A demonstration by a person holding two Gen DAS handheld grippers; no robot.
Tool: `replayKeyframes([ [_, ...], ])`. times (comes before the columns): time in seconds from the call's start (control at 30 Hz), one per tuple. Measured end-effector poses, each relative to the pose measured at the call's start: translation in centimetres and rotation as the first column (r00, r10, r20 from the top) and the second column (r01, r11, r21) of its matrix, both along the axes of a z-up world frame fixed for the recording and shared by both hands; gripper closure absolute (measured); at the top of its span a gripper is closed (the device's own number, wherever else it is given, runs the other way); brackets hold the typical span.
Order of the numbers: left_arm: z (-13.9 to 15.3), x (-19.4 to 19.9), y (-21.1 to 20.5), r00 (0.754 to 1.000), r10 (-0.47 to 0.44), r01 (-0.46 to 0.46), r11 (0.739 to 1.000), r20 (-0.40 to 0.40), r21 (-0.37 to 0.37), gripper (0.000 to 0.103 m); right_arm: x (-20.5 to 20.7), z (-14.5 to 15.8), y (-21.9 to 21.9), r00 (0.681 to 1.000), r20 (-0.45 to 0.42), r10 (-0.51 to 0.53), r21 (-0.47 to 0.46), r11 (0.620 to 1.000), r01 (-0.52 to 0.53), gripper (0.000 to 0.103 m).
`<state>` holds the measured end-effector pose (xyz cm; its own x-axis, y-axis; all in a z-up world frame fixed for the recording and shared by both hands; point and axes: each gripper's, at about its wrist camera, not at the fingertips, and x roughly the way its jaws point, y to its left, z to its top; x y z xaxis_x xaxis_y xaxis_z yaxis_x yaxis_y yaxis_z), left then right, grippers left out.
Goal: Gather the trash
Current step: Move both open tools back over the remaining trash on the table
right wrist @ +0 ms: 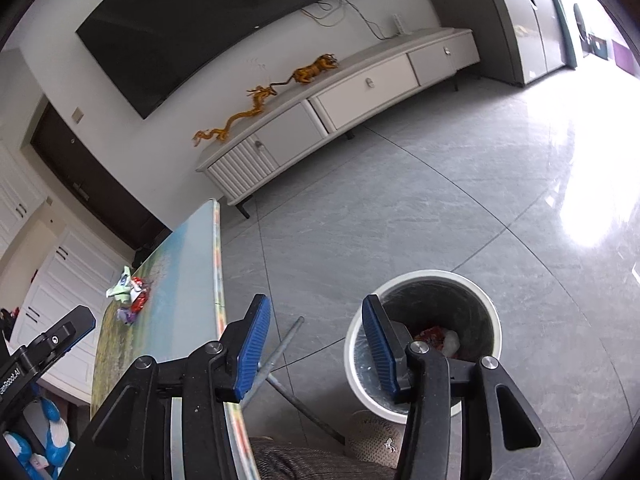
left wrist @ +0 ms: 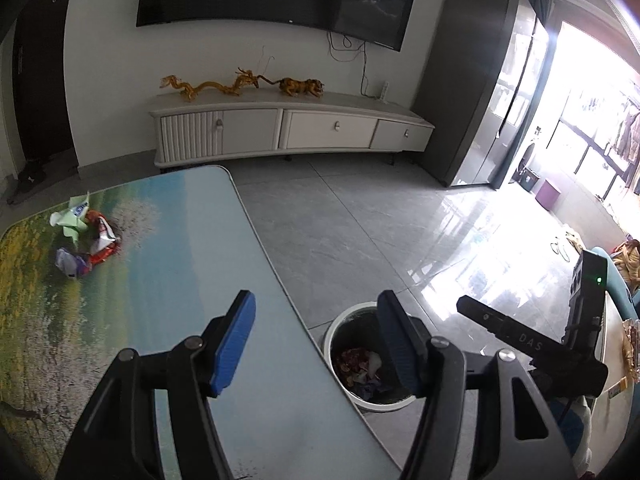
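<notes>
Crumpled wrappers (left wrist: 86, 236), green-white, red and purple, lie together at the far left of the landscape-print table (left wrist: 192, 264); they also show in the right wrist view (right wrist: 130, 294). A white trash bin (left wrist: 366, 356) with wrappers inside stands on the floor right of the table, seen too in the right wrist view (right wrist: 424, 340). My left gripper (left wrist: 316, 340) is open and empty over the table's right edge. My right gripper (right wrist: 316, 344) is open and empty, above the floor between table edge and bin; it shows in the left wrist view (left wrist: 532, 344).
A white TV cabinet (left wrist: 288, 128) with golden figurines stands at the far wall under a wall TV. A grey wardrobe (left wrist: 476, 88) is at the right. Metal table legs (right wrist: 280, 364) run under the table edge. A slipper (right wrist: 372, 436) lies by the bin.
</notes>
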<state>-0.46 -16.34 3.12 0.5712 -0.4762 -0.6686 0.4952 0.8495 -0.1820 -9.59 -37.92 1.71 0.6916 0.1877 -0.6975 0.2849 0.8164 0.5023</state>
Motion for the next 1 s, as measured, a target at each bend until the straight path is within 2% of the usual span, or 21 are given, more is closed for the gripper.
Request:
replayKeyframes([
  [0.13, 1.6, -0.5, 2.7, 0.999, 0.015, -0.015, 1.000, 0.046, -0.002, 0.042, 0.8, 2.6, 2.3, 0.998, 0.037, 0.044, -0.031, 0.999, -0.043, 0.058],
  [0.37, 6.6, -0.2, 7.5, 0.988, 0.099, -0.095, 0.995, 0.119, -0.035, 0.042, 3.4, 9.4, 6.7, 0.979, 0.130, 0.158, -0.069, 0.986, -0.150, 0.058],
  [0.57, 12.4, 0.8, 11.2, 0.968, 0.178, -0.164, 0.982, 0.179, -0.089, 0.042, 5.9, 16.8, 9.9, 0.938, 0.234, 0.255, -0.090, 0.966, -0.241, 0.058],
  [0.73, 16.3, 1.6, 13.7, 0.957, 0.197, -0.173, 0.977, 0.214, -0.128, 0.042, 7.2, 22.0, 11.8, 0.902, 0.295, 0.315, -0.125, 0.949, -0.291, 0.058],
  [0.9, 17.8, 3.3, 15.9, 0.948, 0.212, -0.193, 0.976, 0.236, -0.102, 0.042, 8.3, 25.2, 13.5, 0.871, 0.335, 0.360, -0.166, 0.932, -0.322, 0.058],
  [1.0, 17.0, 5.5, 17.9, 0.951, 0.237, -0.222, 0.970, 0.198, -0.095, 0.042, 9.3, 25.4, 14.7, 0.855, 0.346, 0.387, -0.171, 0.922, -0.348, 0.058],
])
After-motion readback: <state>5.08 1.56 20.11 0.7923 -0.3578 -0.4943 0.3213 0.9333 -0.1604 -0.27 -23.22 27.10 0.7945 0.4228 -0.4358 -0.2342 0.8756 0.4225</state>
